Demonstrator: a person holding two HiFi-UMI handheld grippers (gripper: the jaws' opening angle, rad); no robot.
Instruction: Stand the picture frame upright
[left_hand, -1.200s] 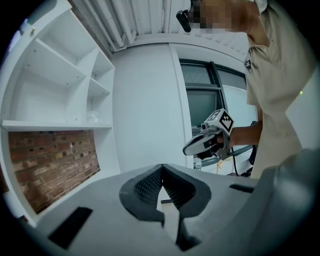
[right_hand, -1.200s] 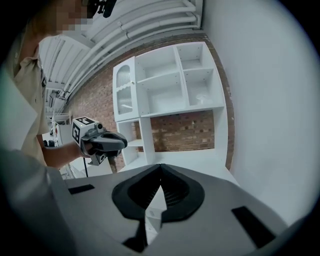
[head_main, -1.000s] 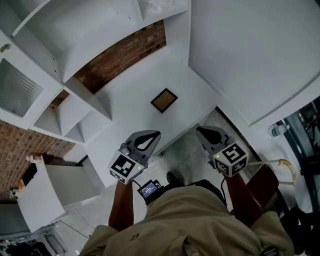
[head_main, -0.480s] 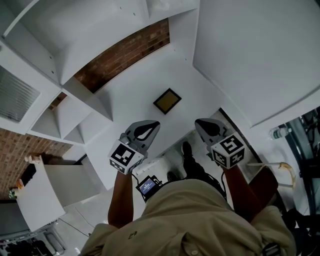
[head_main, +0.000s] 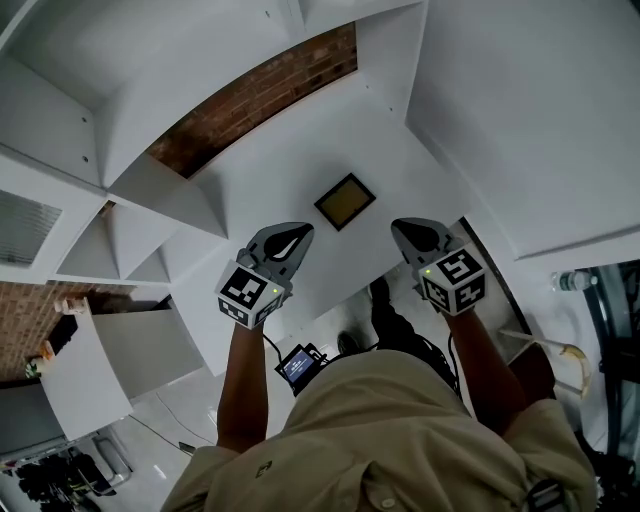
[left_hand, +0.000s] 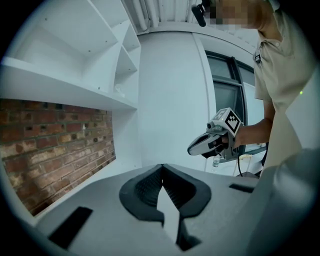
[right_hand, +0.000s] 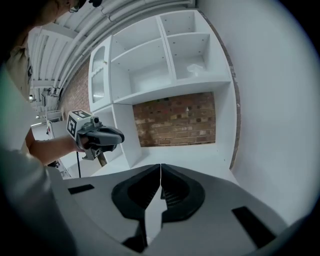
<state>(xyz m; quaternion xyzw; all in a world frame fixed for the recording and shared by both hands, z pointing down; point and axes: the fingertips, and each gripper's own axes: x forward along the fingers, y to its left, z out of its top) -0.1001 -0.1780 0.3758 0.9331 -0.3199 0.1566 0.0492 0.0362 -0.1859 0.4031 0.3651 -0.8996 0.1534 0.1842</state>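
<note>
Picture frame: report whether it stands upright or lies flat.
Lying flat: the picture frame shows its whole face upward on the white shelf.

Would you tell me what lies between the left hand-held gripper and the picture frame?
Only bare white shelf, seen in the head view, separates the left hand-held gripper from the picture frame.

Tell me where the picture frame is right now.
In the head view the picture frame lies flat on the white counter, just ahead of and between the left gripper and right gripper, short of the brick back wall.

The picture frame (head_main: 345, 201) lies on the counter (head_main: 270, 165), beneath the shelf (head_main: 190, 85).
</note>
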